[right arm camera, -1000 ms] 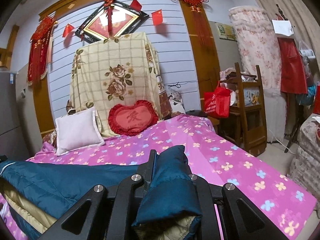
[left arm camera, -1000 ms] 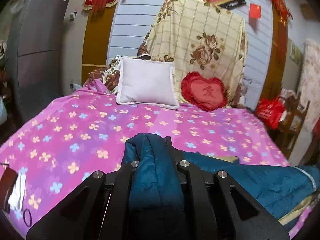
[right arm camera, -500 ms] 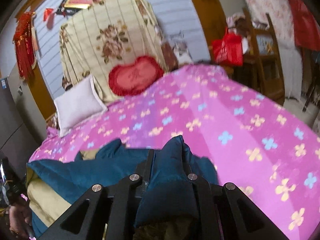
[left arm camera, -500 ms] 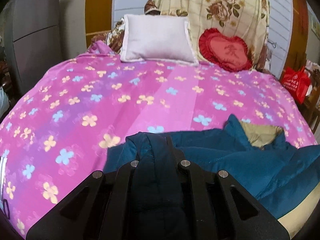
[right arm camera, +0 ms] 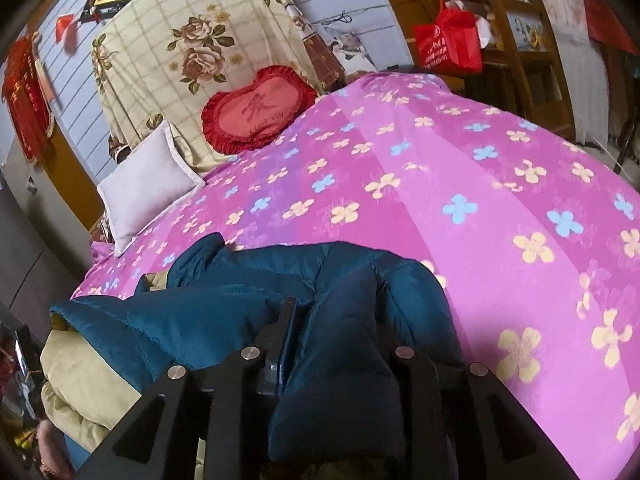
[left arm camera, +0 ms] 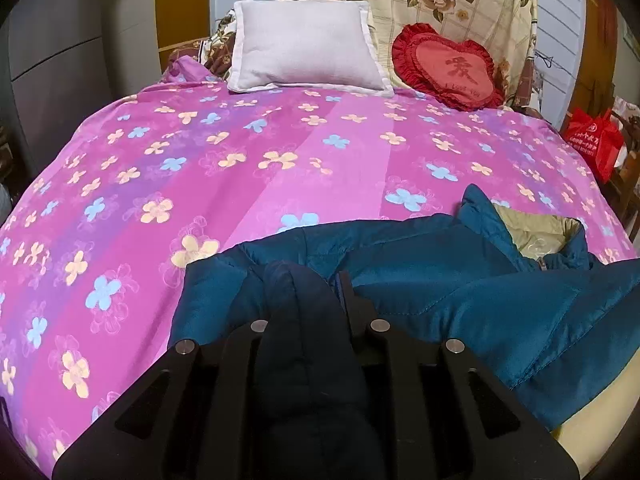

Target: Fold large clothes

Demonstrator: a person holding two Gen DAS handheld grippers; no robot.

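Left tongs point(left arm camera: 306, 280): tips buried in jacket point(left arm camera: 460, 292) fold, contact hidden. Right tongs point(right arm camera: 336, 304): same. Jacket's near hem cut off by frame edge. Red cushion point(left arm camera: 450, 66) lettering too small to read.

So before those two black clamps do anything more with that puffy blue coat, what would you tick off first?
1. Left gripper pinches a fold of the quilted teal jacket: ok.
2. Right gripper pinches another fold: ok.
3. Jacket resting on the pink flowered bedspread: partly; its near edge cannot be told.
4. Bedspread bare ahead of the jacket: ok.
5. White pillow and red heart-shaped cushion well clear: ok.
6. Jacket lying smooth: not ok, beige lining shows at a bunched opening.
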